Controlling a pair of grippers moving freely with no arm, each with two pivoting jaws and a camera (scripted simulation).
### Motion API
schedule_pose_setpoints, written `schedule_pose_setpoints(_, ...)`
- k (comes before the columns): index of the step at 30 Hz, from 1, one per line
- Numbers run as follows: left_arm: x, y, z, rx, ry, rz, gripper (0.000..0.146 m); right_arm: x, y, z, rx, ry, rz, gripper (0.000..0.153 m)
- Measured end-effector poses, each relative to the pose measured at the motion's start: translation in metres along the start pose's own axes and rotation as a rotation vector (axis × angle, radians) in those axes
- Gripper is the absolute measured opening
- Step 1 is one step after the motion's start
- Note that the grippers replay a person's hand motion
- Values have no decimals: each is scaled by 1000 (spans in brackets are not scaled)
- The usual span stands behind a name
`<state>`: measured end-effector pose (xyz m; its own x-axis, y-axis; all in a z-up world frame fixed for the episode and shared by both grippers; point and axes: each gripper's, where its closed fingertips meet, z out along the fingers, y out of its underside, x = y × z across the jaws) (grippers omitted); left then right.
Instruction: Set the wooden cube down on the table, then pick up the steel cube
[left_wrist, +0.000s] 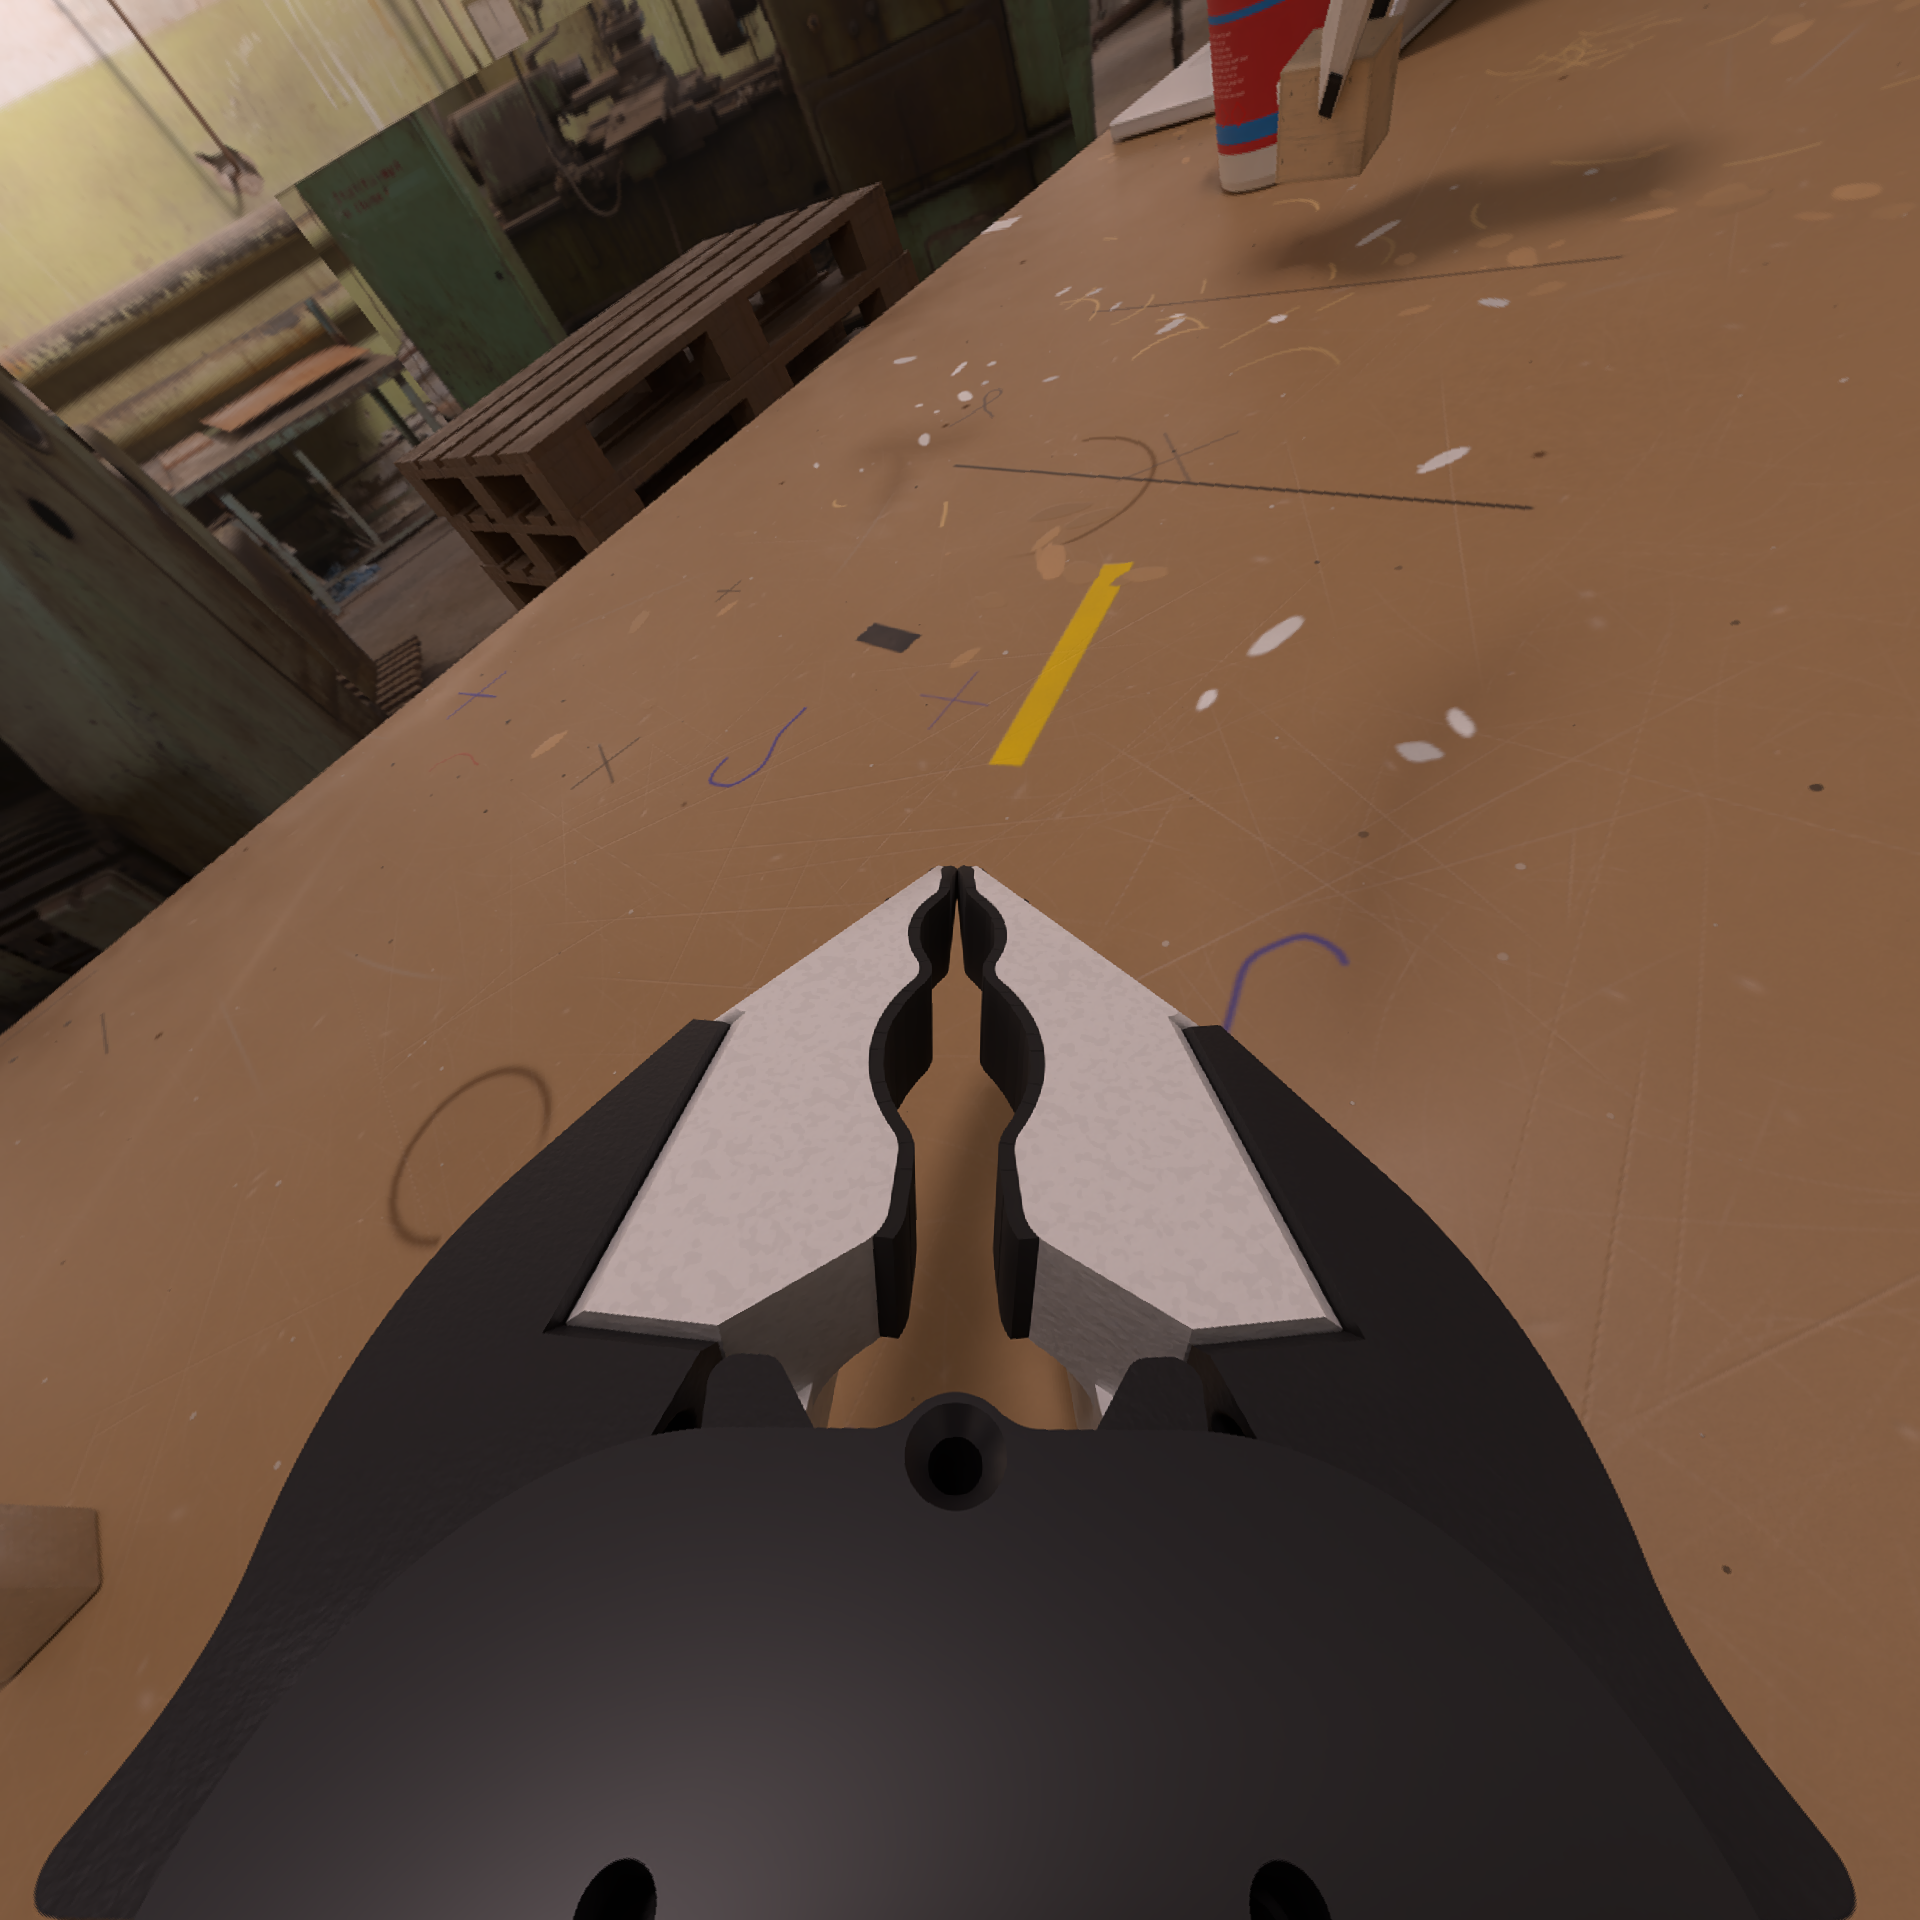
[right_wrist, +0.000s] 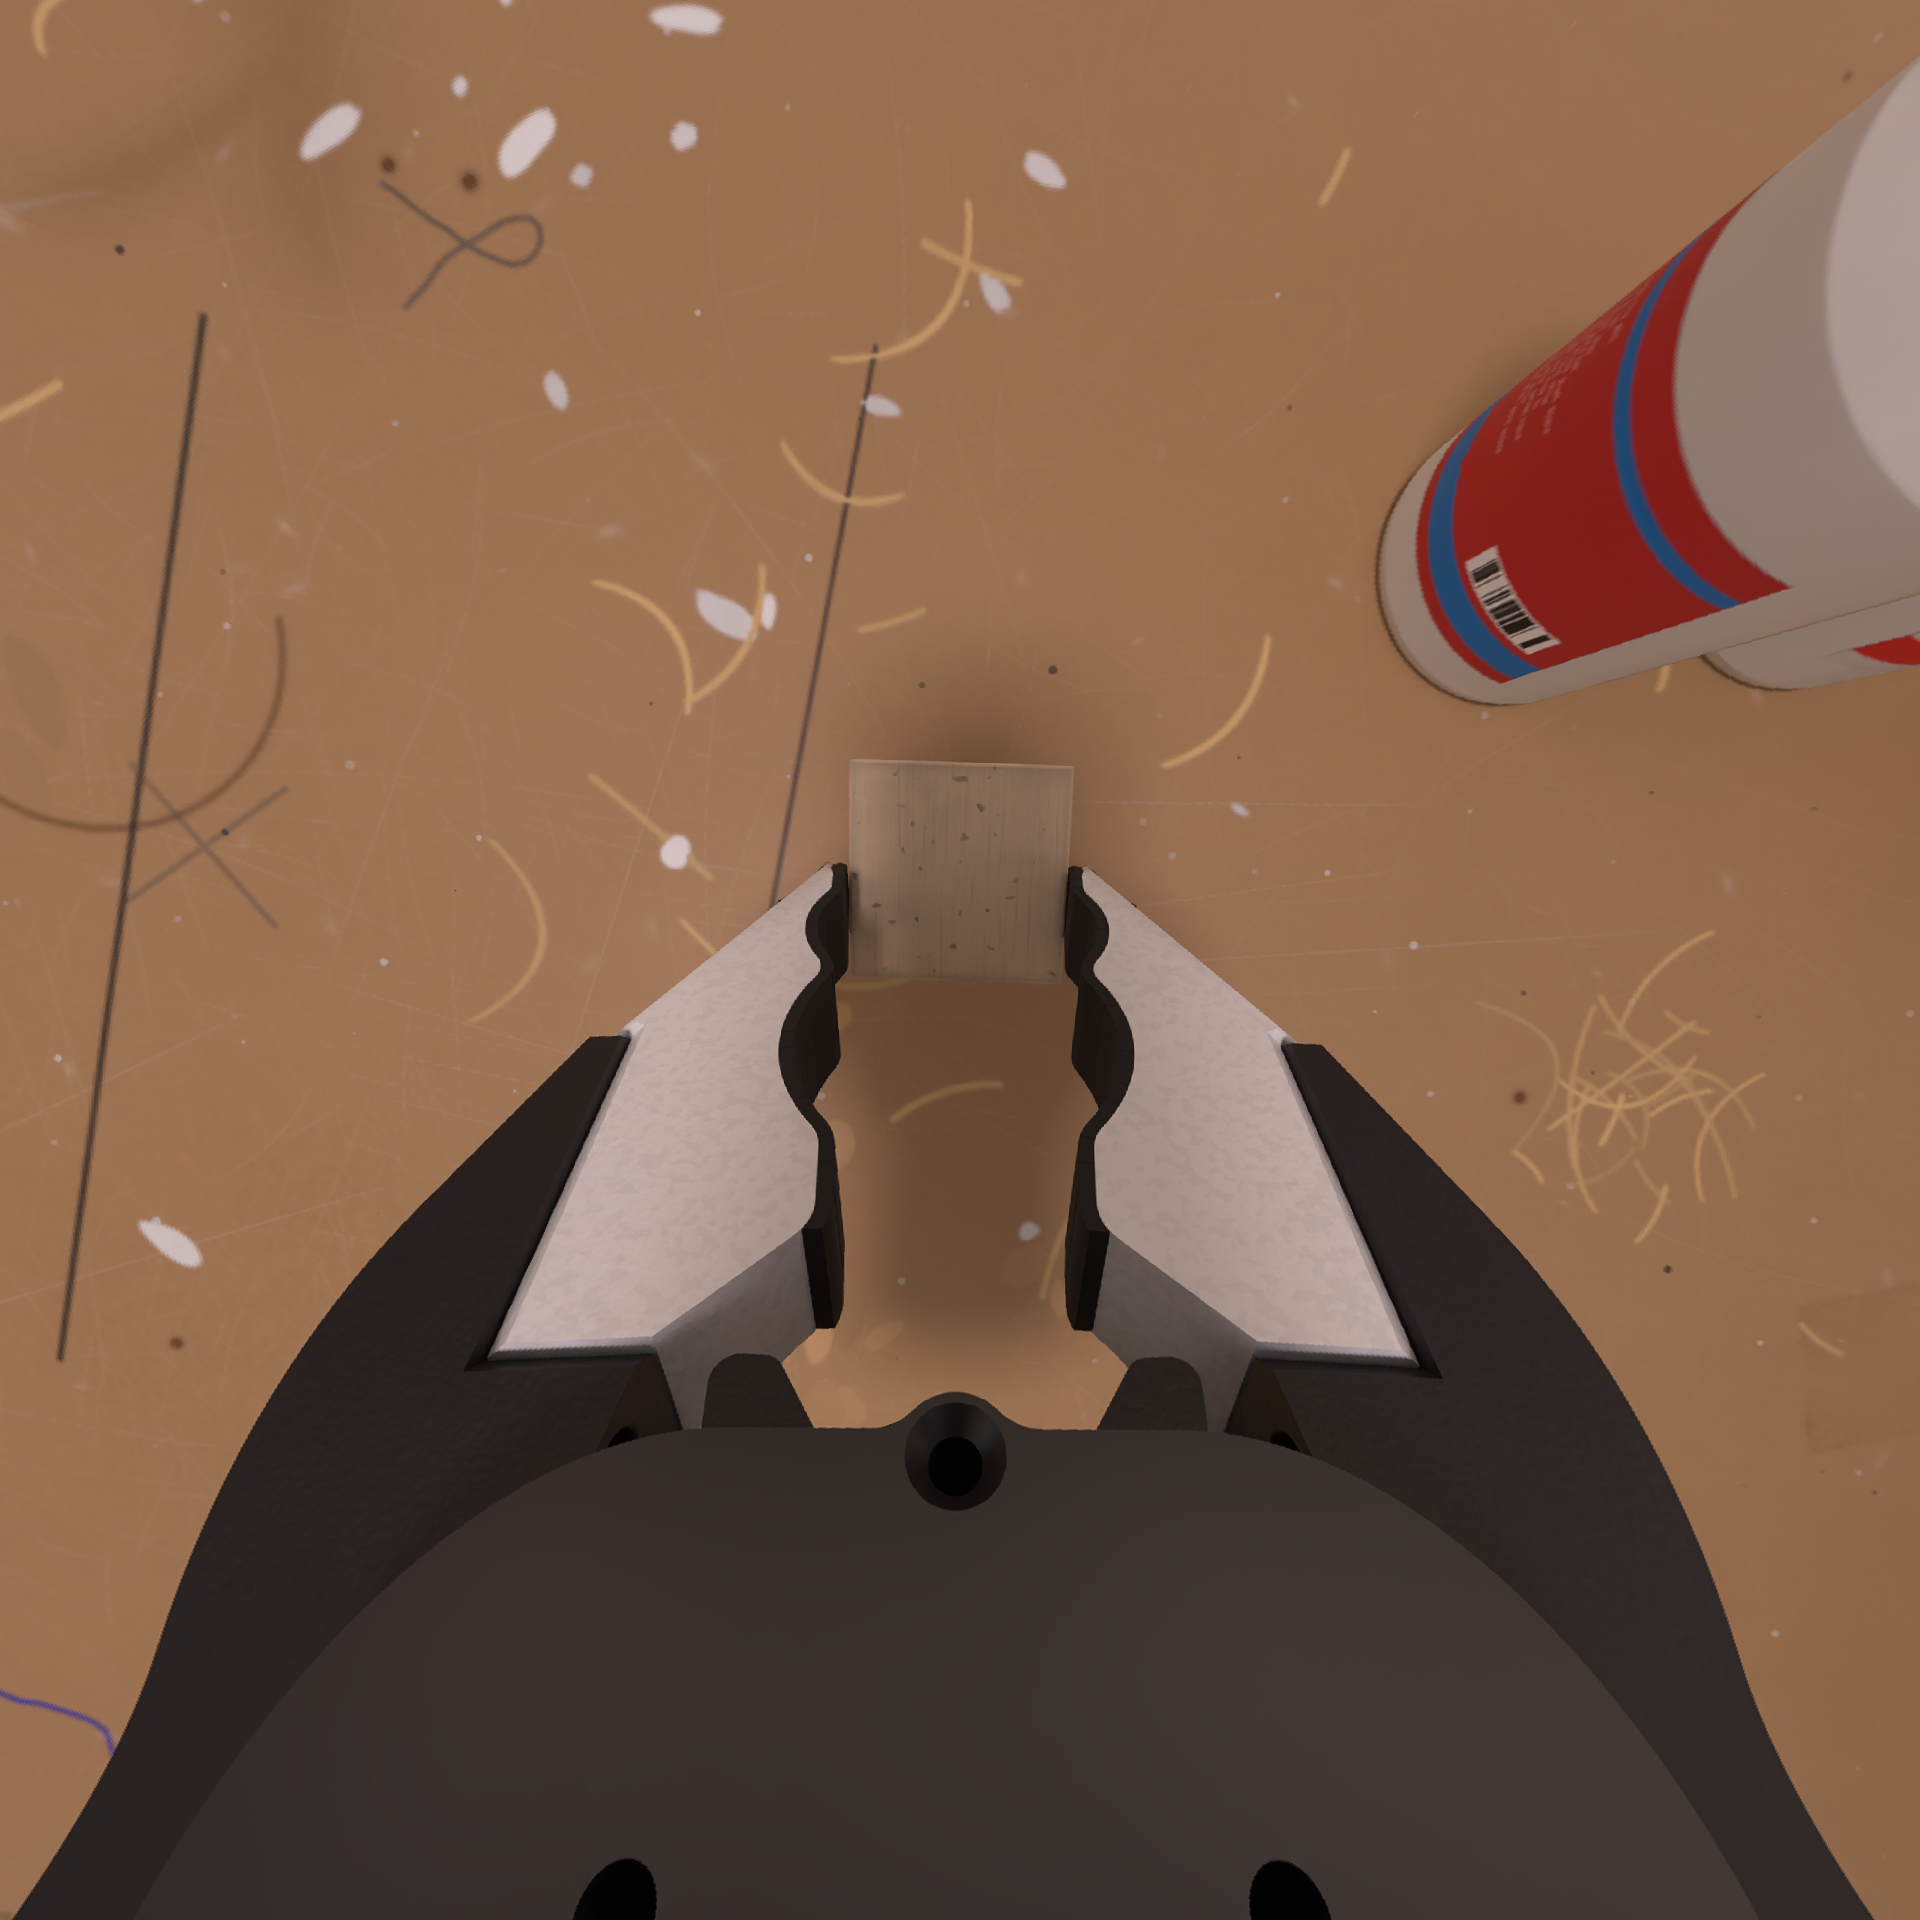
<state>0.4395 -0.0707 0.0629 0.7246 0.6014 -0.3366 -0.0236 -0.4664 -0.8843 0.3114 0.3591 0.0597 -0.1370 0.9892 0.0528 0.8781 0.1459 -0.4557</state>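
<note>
Across both frames, table (right_wrist: 1351, 1039): brown, scratched, flecked with white paint chips, pencil lines and pale shavings, filling nearly everything.
Left gripper (left_wrist: 957, 873): lower centre of the left wrist view, fingertips pressed together with nothing between them, hovering over bare tabletop.
Right gripper (right_wrist: 957, 883): lower centre of the right wrist view, looking straight down, and it has the wooden cube clamped between its black pads (right_wrist: 831, 925), one pad flat on each side face.
Tube (right_wrist: 1621, 499): upper right of the right wrist view, white with a red label and blue bands, standing on the table, well clear of the cube.
Pallet (left_wrist: 665, 374): dark wood, upper left of the left wrist view, beyond the table edge.
Wooden cube (right_wrist: 961, 873): dead centre of the right wrist view, pale and speckled, dark shadow on the table around its far edge; whether it touches the table, cannot tell. In the left wrist view it sits at the top right, just beside the tube, gripped there too.
Yellow strip (left_wrist: 1060, 665): centre of the left wrist view, flat on the table.
Steel cube: not visible in either view.
</note>
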Motion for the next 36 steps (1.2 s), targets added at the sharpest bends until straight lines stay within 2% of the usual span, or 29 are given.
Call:
schedule_pose_setpoints(13,0,0,0,2,9,-7,0,-14,12,19,-119,-29,36,42)
schedule_pose_setpoints(19,1,0,-1,0,10,-3,0,-24,17,26,-136,-99,70,42)
schedule_pose_setpoints(25,0,0,-1,8,22,-24,0,-24,16,26,-124,-99,80,42)
schedule_pose_setpoints(27,0,0,-1,7,24,-26,0,-24,15,26,-119,-91,73,48)
schedule_pose_setpoints(36,2,1,-1,-1,24,-10,0,-22,13,14,-77,-105,68,57)
